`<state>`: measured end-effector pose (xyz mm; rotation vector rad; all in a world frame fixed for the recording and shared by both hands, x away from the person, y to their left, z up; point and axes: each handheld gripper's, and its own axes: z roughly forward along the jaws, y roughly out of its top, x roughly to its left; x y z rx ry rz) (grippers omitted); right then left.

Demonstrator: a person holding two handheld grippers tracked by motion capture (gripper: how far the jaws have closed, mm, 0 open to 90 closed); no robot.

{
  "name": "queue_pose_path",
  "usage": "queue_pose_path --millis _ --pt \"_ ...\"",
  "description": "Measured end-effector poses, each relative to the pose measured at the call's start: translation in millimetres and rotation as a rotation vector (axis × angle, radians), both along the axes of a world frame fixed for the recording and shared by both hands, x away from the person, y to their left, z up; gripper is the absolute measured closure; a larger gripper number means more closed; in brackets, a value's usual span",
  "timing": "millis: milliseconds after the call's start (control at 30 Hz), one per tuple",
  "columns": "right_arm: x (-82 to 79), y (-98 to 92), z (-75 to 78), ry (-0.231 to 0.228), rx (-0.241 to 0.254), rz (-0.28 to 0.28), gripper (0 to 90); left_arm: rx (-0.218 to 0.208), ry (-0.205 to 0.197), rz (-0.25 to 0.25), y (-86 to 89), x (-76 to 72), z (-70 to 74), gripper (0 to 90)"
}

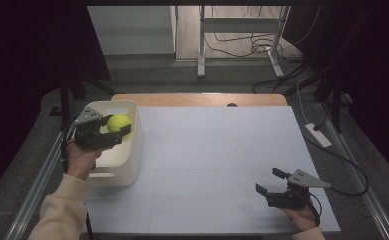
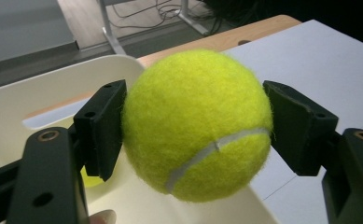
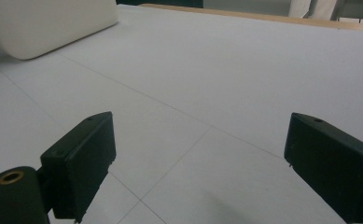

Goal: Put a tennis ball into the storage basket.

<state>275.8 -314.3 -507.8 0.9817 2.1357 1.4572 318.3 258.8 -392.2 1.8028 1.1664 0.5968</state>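
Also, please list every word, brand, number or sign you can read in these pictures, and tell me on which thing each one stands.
None can be read.
Tennis ball held in the left gripper: only its white seam, no print on the visible side.
White bin: plain.
Right gripper: black pads, no marking.

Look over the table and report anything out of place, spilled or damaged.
Nothing stands out. The left gripper holds a tennis ball over the white bin, which stands upright at the table's left edge. The right gripper rests open on the white table.
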Motion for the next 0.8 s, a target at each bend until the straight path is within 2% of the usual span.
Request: queue_pose_path --millis 133,400,567,800 --pt "0.3 -0.5 0.0 0.000 0.002 -0.002 9.1 -0.013 0.006 0.010 4.6 1.6 -1.4 27.0" --pt "-0.1 -0.2 0.0 0.002 0.000 -0.001 9.0 0.005 0.031 0.057 14.1 6.9 -4.4 26.9" --pt "-0.4 -0.3 0.2 0.000 -0.001 -0.001 9.0 0.033 0.042 0.086 17.5 9.4 -6.6 26.9" --pt "0.0 1.2 0.2 -0.001 0.000 0.002 9.0 0.051 0.090 0.107 22.9 18.2 -10.2 26.7"
